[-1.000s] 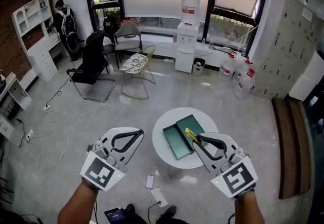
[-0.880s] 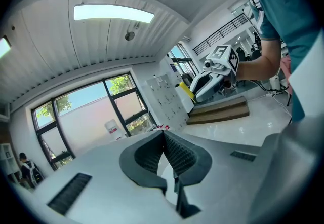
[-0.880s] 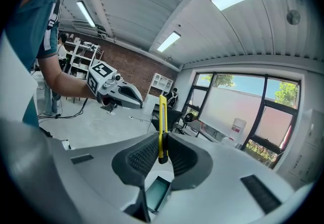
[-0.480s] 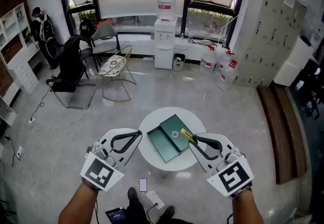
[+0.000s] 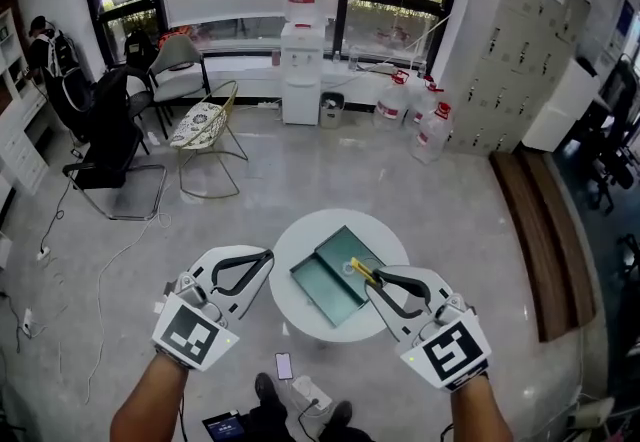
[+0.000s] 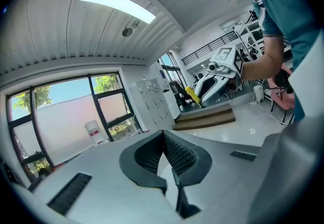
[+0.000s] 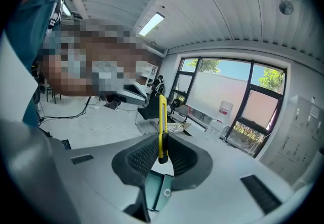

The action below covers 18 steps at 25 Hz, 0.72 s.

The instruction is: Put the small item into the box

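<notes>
An open dark-green box (image 5: 326, 287) lies on a small round white table (image 5: 296, 238), its lid (image 5: 349, 250) folded back beside the tray. My right gripper (image 5: 371, 279) hovers over the box's right edge, shut on a slim yellow item (image 5: 361, 271) that sticks out past its fingertips. In the right gripper view the yellow item (image 7: 162, 125) stands upright between the pads, with the box (image 7: 154, 191) below. My left gripper (image 5: 267, 256) hangs just left of the table, shut and empty. The left gripper view shows its closed jaws (image 6: 163, 136) and the right gripper (image 6: 218, 78) far off.
A phone (image 5: 283, 365) and cables lie on the floor near the person's feet. Chairs (image 5: 204, 126), a water dispenser (image 5: 302, 32) and water bottles (image 5: 421, 130) stand by the windows. Lockers (image 5: 512, 50) and a wooden bench (image 5: 540, 240) line the right side.
The head view has swung, so the table and box sit further left and higher. My right gripper with the yellow item has closed in on the box. The left gripper stays shut.
</notes>
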Available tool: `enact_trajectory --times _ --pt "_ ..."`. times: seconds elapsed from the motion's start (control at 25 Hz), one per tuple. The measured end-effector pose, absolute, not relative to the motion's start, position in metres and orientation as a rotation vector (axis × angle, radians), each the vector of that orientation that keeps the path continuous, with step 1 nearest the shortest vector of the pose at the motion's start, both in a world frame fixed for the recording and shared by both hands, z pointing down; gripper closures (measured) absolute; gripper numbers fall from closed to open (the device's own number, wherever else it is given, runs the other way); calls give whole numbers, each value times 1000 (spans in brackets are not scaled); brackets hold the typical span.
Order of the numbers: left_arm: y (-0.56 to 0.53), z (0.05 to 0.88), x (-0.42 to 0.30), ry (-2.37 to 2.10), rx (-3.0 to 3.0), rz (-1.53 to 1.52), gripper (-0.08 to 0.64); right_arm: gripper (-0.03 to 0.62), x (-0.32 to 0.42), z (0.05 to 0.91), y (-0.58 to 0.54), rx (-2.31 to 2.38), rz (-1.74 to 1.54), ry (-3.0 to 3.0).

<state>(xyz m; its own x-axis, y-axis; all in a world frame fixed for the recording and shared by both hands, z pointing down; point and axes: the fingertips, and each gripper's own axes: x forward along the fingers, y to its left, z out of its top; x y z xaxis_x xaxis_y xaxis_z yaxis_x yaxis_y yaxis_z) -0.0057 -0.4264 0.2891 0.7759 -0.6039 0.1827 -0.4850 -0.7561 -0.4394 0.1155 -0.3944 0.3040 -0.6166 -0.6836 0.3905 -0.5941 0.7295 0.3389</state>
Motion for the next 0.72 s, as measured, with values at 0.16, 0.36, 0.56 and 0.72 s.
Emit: enact_trajectory --times 0.16,0.36,0.56,0.72 --pt "-447 308 -31 824 -2614 -461 543 515 90 328 -416 954 -212 -2430" --pt "-467 334 -55 838 -2640 -480 543 515 68 358 -440 928 -172 -2426" --pt "-491 369 -69 841 -2670 -510 543 515 52 397 -469 902 -128 -2421" --pt "-509 399 -69 838 -2699 -542 543 515 50 432 -489 889 -53 -2416"
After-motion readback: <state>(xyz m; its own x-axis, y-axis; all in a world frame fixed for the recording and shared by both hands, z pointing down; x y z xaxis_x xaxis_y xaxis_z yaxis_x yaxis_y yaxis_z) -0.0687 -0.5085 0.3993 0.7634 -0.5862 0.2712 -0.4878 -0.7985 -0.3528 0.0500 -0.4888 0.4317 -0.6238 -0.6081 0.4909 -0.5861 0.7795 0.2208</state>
